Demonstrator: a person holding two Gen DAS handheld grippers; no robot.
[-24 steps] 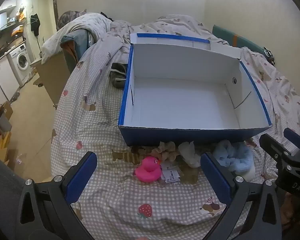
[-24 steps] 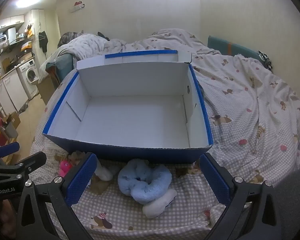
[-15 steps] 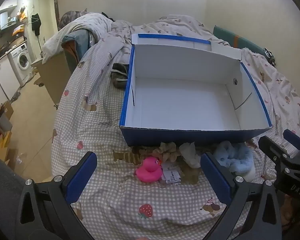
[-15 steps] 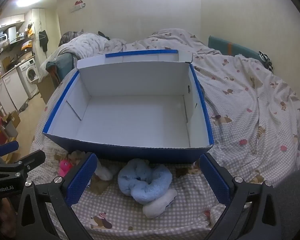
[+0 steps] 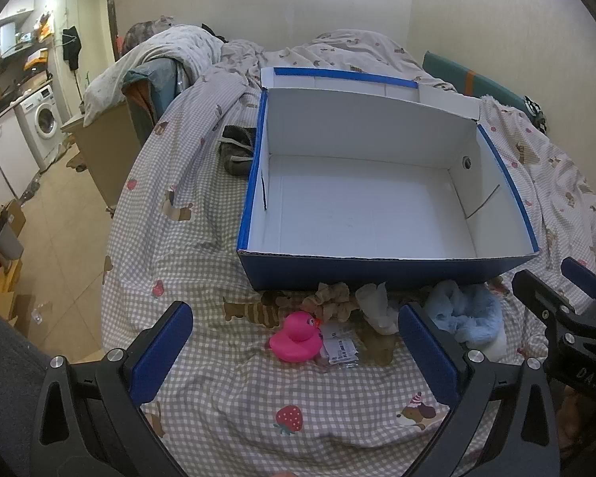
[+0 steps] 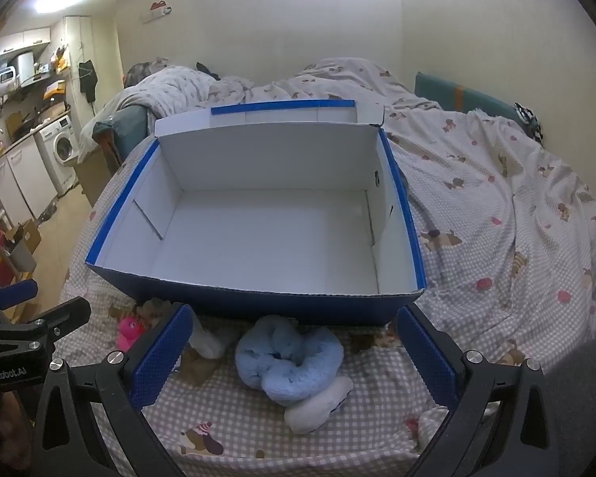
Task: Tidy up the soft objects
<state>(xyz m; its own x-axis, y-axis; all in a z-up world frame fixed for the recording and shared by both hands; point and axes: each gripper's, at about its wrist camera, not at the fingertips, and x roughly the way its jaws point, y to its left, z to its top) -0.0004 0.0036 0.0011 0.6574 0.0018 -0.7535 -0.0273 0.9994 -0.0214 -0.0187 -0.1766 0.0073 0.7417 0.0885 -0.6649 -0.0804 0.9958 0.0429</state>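
- Blue cardboard box (image 5: 377,274), white inside, open-topped on the checked bedsheet (image 5: 202,218); nothing in it.
- Lined up just beside the box's near wall: beige scrunchie (image 5: 331,298), crumpled white cloth (image 5: 377,306), fluffy light-blue item (image 6: 288,357).
- Pink rubber duck (image 5: 296,338) a little nearer the camera, close against a small tagged packet (image 5: 339,351).
- White soft piece (image 6: 318,399) touching the near edge of the light-blue item.
- Dark bundle of fabric (image 5: 236,153) on the sheet against the box's outer left wall.
- Left gripper (image 5: 296,336) hanging over the duck, jaws spread wide, clamped on nothing.
- Right gripper (image 6: 292,351) hanging over the light-blue item, jaws likewise wide apart, gripping nothing.
- Washing machine (image 5: 41,121) far off on the left, across the tiled floor.
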